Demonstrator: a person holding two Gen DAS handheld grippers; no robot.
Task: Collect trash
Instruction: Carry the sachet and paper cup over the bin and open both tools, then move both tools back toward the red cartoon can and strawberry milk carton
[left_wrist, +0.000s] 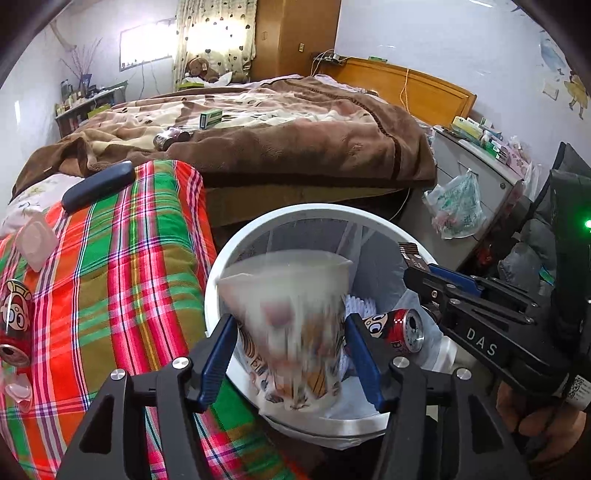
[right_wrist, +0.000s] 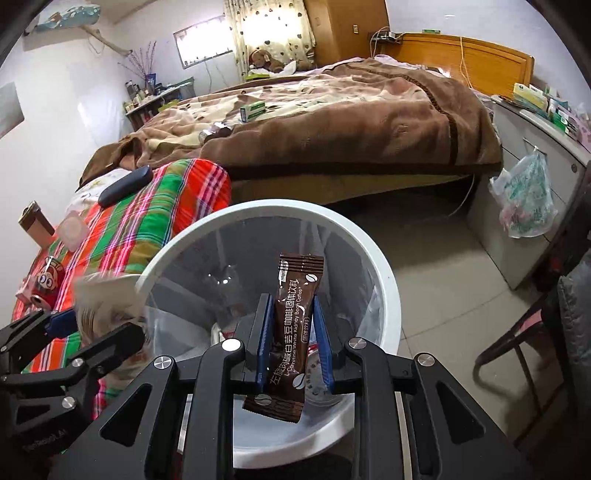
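A white round trash bin (left_wrist: 236, 243) (right_wrist: 384, 266) with a clear liner stands beside the bed. My left gripper (left_wrist: 288, 325) is over the bin; a patterned paper cup (left_wrist: 291, 332), blurred by motion, sits between its open jaws, apparently loose. My right gripper (right_wrist: 290, 310) is shut on a brown coffee sachet (right_wrist: 293, 325) above the bin; the sachet also shows in the left wrist view (left_wrist: 412, 254). A red cartoon can (left_wrist: 399, 326) lies inside the bin. Another red can (left_wrist: 14, 325) (right_wrist: 46, 282) lies on the plaid blanket.
The plaid blanket (left_wrist: 122, 280) covers the near bed corner, with a dark case (left_wrist: 98, 184), a clear plastic tub (left_wrist: 37, 240) and a brown box (right_wrist: 35, 223). A brown blanket (left_wrist: 295, 144) holds a green box (left_wrist: 210, 118). A cabinet (left_wrist: 476, 177) with a plastic bag (left_wrist: 456, 206) stands right.
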